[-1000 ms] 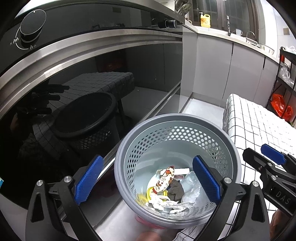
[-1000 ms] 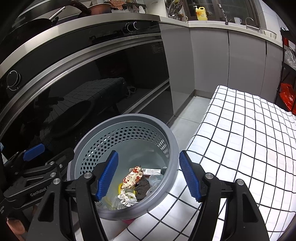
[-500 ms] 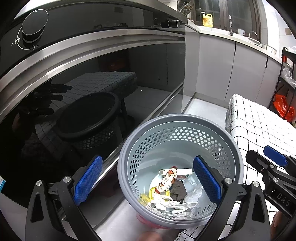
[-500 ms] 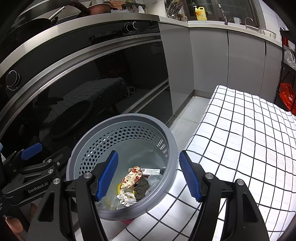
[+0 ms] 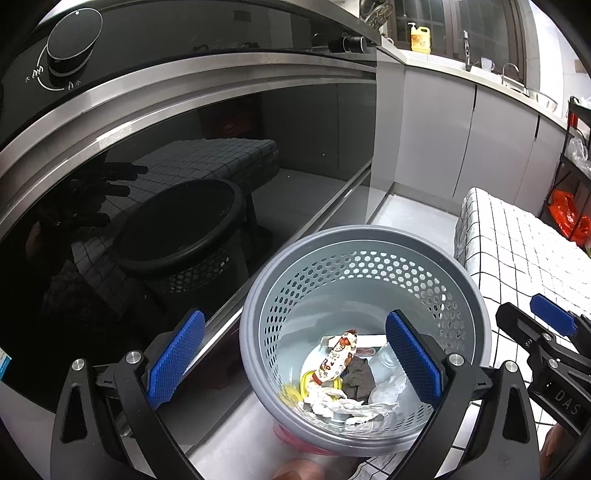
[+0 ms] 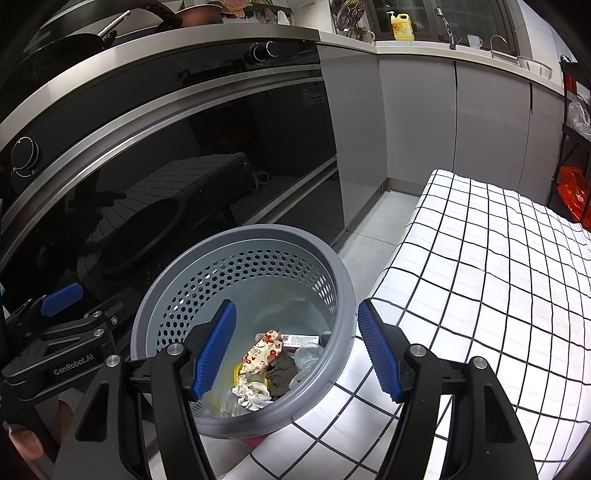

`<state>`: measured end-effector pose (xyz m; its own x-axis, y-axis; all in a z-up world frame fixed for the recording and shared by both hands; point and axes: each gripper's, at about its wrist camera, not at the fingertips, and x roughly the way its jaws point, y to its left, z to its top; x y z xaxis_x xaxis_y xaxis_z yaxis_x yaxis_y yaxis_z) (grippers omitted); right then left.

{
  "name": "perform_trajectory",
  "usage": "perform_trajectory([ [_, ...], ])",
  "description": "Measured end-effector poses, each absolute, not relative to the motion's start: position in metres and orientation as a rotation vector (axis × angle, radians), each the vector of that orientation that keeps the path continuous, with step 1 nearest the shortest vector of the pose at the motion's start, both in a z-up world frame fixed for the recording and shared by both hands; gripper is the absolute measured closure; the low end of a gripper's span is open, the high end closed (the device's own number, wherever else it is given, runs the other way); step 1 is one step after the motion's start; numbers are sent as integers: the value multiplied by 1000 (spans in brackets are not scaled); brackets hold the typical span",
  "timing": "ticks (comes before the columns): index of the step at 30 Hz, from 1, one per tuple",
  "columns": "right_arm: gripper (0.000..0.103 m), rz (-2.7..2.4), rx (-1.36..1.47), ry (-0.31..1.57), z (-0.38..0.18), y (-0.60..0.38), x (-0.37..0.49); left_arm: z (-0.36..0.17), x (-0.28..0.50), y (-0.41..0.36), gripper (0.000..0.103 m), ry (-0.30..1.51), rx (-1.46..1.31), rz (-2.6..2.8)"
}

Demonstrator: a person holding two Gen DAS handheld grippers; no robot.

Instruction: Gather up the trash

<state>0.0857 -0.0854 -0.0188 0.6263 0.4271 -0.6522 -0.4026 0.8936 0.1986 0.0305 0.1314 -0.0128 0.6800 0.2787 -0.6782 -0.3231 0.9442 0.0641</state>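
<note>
A grey perforated waste basket [image 5: 365,258] stands on the floor between a dark glass oven front [image 5: 166,177] and a tabletop [image 6: 498,280] covered with a white cloth checked in black lines. The basket's rim is just beside the cloth's edge. Inside, on the bottom, lies the collected trash: a printed snack wrapper [image 5: 338,356], crumpled white tissue [image 5: 341,402], a dark brown scrap [image 5: 358,376], a yellow piece [image 5: 306,382], clear crinkled plastic [image 5: 388,382] and a flat white label-like strip [image 6: 303,338].

The left hand-held gripper [image 5: 295,360] hovers above the basket's near left rim with its blue pads spread wide; one pad is over the oven side, the other over the basket's inside, and nothing is between them. The right hand-held gripper [image 6: 297,350] is likewise released and empty, its pads apart on either side of the basket's right rim, above it.

On the far counter stands a yellow detergent bottle [image 6: 402,26].
</note>
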Motion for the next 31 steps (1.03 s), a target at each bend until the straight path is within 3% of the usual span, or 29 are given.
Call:
perform_trajectory([
  [31,37,474,34,756,-19,-84,85,-15,29,134,7,754,-66,335],
])
